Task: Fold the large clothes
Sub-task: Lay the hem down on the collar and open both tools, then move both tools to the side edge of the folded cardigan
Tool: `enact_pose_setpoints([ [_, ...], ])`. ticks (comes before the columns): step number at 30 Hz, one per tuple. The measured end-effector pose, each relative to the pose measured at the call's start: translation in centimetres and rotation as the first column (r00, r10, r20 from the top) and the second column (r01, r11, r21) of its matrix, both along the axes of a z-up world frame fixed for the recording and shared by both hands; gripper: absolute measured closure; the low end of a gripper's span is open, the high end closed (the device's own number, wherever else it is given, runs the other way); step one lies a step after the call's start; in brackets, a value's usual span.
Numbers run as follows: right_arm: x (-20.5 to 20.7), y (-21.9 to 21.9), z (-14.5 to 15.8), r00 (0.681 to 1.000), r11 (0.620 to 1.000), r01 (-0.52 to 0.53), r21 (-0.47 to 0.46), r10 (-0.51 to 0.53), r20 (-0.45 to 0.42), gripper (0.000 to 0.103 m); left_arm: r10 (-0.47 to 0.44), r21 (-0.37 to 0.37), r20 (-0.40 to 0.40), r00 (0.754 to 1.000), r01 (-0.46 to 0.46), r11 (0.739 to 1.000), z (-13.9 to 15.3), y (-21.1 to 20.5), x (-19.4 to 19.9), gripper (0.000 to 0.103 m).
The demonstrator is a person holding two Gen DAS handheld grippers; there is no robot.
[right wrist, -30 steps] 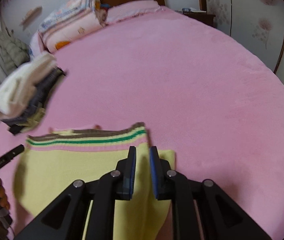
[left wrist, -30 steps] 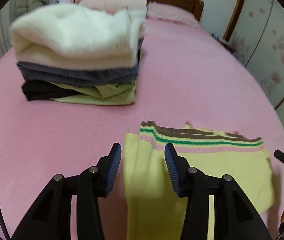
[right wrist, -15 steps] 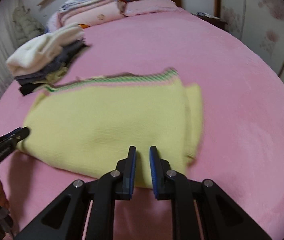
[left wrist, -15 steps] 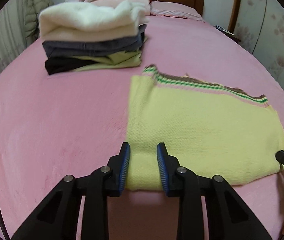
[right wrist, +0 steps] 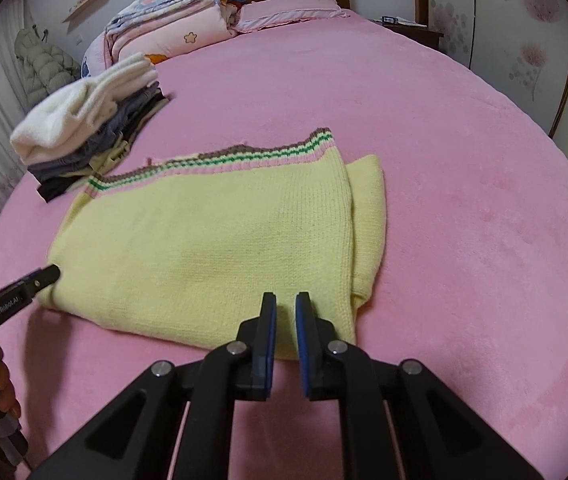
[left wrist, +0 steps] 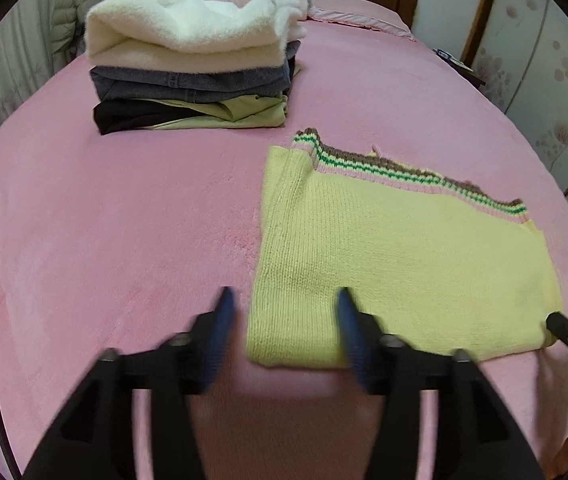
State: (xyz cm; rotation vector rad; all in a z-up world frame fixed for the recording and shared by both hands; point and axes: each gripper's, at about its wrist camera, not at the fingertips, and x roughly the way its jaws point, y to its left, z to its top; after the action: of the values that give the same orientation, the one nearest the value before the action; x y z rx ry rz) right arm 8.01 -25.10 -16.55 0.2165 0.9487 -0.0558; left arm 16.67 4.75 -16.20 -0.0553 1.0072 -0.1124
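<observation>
Left wrist view shows the left gripper [left wrist: 284, 300] with its jaws parted and motion-blurred, having just been opening; the near left corner of the folded yellow knit sweater [left wrist: 396, 264] lies between them, no longer pinched. Right wrist view shows the right gripper [right wrist: 286, 304] with jaws nearly closed over the sweater's near edge; whether the pads actually pinch the knit I cannot tell. The sweater lies flat on the pink bedspread [left wrist: 103, 240], folded into a rectangle, its brown, green and pink striped hem [left wrist: 404, 176] along the far edge and a second layer showing at its right side. A second ago it was still hanging close under the grippers; now it is spread out. Beyond it sits a stack of folded clothes [left wrist: 191, 68], topped by a white fleece.
</observation>
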Motion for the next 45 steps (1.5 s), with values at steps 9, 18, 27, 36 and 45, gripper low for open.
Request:
enact_pose_setpoints([
  [9,-2.0,1.1,4.1,0.998,0.999,0.013,0.048,-0.016,0.056,0.084,-0.005,-0.043,0.076,0.997,0.008,0.999,6.3,-0.1,-3.2,0.021],
  [18,-5.0,1.9,8.1,0.989,0.995,0.021,0.099,-0.035,0.145,0.058,0.024,-0.096,0.115,0.993,-0.013,0.995,10.5,1.1,-6.6,0.011],
  [27,-6.5,4.3,9.3,0.979,0.999,-0.018,0.03,0.012,0.202,0.058,0.002,-0.199,0.077,0.997,0.013,0.98,9.7,1.9,-8.6,0.011],
  [36,-6.2,6.6,7.2,0.975,0.998,-0.021,-0.061,0.034,0.218,0.058,-0.004,-0.457,-0.071,0.997,-0.029,0.889,1.8,2.9,-7.4,0.011],
  [45,-4.6,7.2,4.6,0.983,0.997,-0.024,-0.071,0.036,0.18,0.058,-0.013,-0.577,-0.085,0.996,-0.039,0.816,-3.2,2.6,-5.4,0.011],
])
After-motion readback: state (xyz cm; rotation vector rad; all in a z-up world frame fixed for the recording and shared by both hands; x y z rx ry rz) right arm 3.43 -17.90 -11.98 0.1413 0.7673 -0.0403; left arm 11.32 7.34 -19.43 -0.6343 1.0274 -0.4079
